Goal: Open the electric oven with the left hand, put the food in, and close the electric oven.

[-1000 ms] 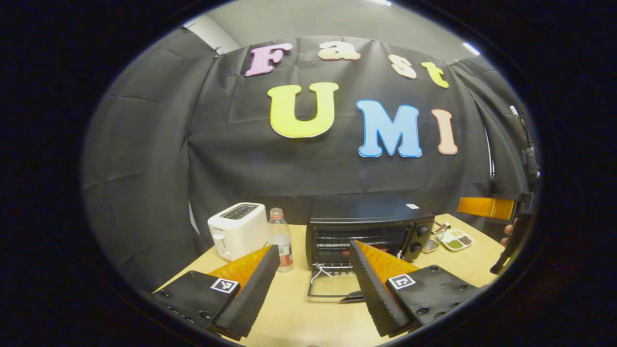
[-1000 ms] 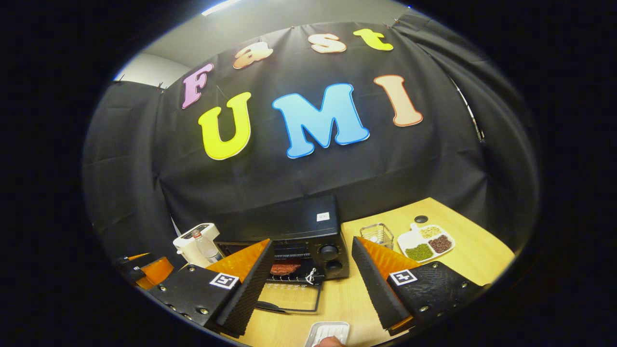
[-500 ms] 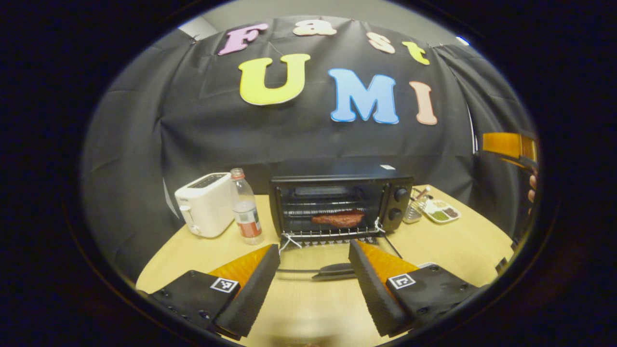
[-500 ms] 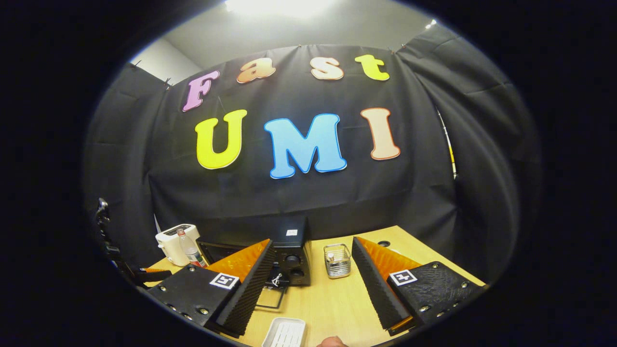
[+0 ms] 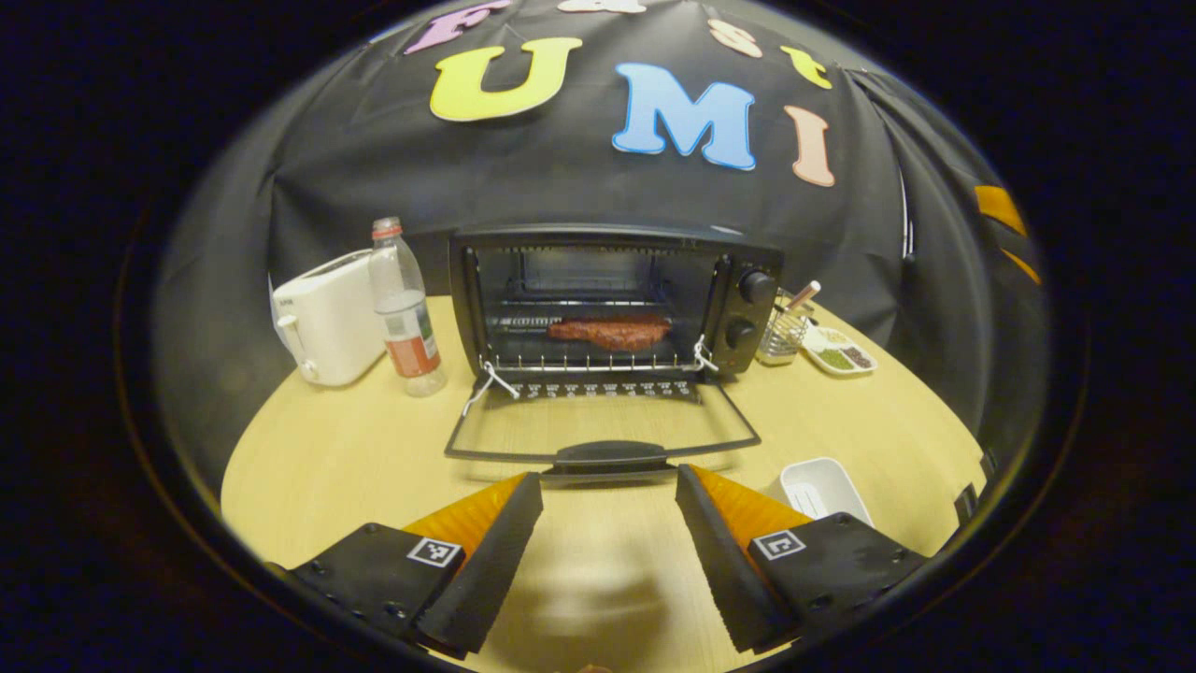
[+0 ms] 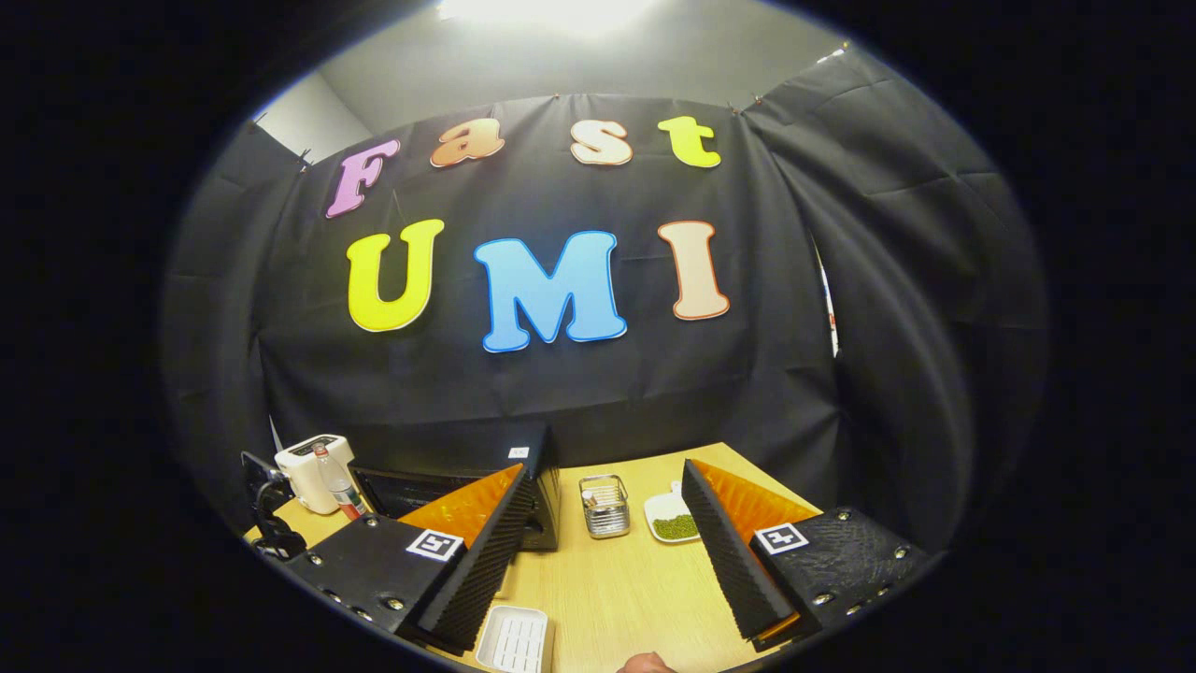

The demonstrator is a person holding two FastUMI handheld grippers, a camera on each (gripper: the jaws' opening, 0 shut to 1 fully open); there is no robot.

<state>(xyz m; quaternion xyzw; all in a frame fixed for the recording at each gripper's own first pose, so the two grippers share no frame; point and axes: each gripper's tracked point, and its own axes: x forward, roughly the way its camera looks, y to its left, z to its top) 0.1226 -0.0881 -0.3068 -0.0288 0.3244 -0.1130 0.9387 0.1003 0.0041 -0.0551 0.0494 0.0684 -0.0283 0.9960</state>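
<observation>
Here is the electric oven (image 5: 612, 299), a boxy black metal cabinet standing at the far side of the pale wood-grain table (image 5: 374, 449), its glass door (image 5: 603, 430) dropped flat toward us with the curved dark handle (image 5: 609, 456) at the near edge. Inside, on the wire rack, lies the food (image 5: 609, 331), a flat reddish-brown slab (it looks like a steak). Two round knobs (image 5: 750, 308) sit stacked on the oven's right panel. The left gripper (image 5: 607, 523) hovers just near of that handle, fingers spread wide and holding nothing, their ribbed inner faces apart. Left of the oven stand a clear plastic bottle (image 5: 404, 308) and, farther left, a smooth white toaster (image 5: 322, 318). Right of the oven, a small wire basket (image 5: 781, 329) and a white divided dish (image 5: 838, 353) of grains. A white rectangular tray (image 5: 822, 486) rests on the table near right, beside the left gripper's finger. In the right gripper view, the right gripper (image 6: 603, 551) is parted too, empty, held well to the right of the oven (image 6: 467, 486), with the ridged tray (image 6: 512, 640) below it.
</observation>
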